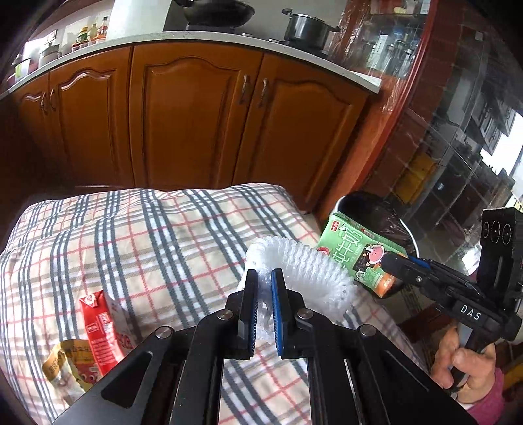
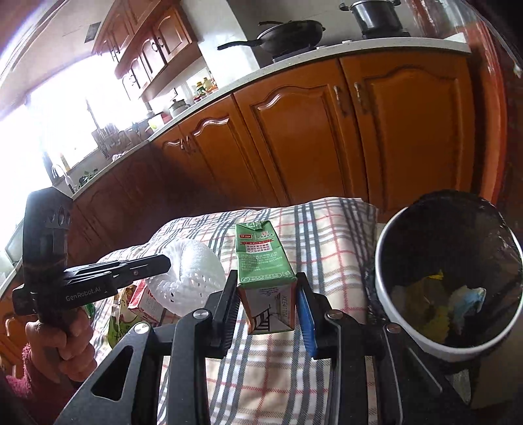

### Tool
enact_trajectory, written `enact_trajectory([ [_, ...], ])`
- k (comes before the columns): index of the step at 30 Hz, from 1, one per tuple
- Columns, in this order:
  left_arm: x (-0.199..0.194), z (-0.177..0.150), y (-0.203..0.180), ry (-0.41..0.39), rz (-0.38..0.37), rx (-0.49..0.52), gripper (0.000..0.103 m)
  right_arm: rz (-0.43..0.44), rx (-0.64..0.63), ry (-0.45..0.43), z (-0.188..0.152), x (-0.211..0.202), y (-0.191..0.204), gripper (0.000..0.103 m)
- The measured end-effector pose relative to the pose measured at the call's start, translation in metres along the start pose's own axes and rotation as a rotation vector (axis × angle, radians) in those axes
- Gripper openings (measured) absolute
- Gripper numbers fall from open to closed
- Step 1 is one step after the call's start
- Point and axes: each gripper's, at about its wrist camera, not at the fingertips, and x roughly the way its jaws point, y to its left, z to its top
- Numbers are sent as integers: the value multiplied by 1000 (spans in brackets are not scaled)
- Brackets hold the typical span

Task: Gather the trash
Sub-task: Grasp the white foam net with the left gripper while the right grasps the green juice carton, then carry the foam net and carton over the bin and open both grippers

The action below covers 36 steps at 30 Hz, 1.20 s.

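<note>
My left gripper (image 1: 264, 281) is shut on a white foam fruit net (image 1: 304, 271) and holds it above the checked tablecloth (image 1: 147, 235). My right gripper (image 2: 266, 287) is shut on a green milk carton (image 2: 263, 261), held upright above the cloth, left of the white trash bin (image 2: 447, 278). In the left wrist view the carton (image 1: 356, 251) hangs in front of the bin (image 1: 372, 209). The foam net also shows in the right wrist view (image 2: 186, 274). A red packet (image 1: 98, 327) and a yellow wrapper (image 1: 65, 366) lie on the cloth at the left.
The bin has a black liner and holds several scraps (image 2: 464, 300). Wooden kitchen cabinets (image 1: 196, 114) stand behind the table, with a pot (image 1: 305, 27) and pan (image 2: 287, 32) on the counter. A glass cabinet (image 1: 457, 130) stands at the right.
</note>
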Motion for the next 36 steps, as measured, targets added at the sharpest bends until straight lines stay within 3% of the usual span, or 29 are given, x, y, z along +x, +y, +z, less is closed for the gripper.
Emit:
enact_trajectory([
  [10,12,0,-50,10,-78,41,6,-78,78,-54,-13,-52,-42,33],
  [20,40,15,-96,32,-98,102,6,-168,123,-85,-17,-85,-81,33],
  [36,112,63,-139,73,-68,128,7,-263,170,-75,1,-80,-131,33],
])
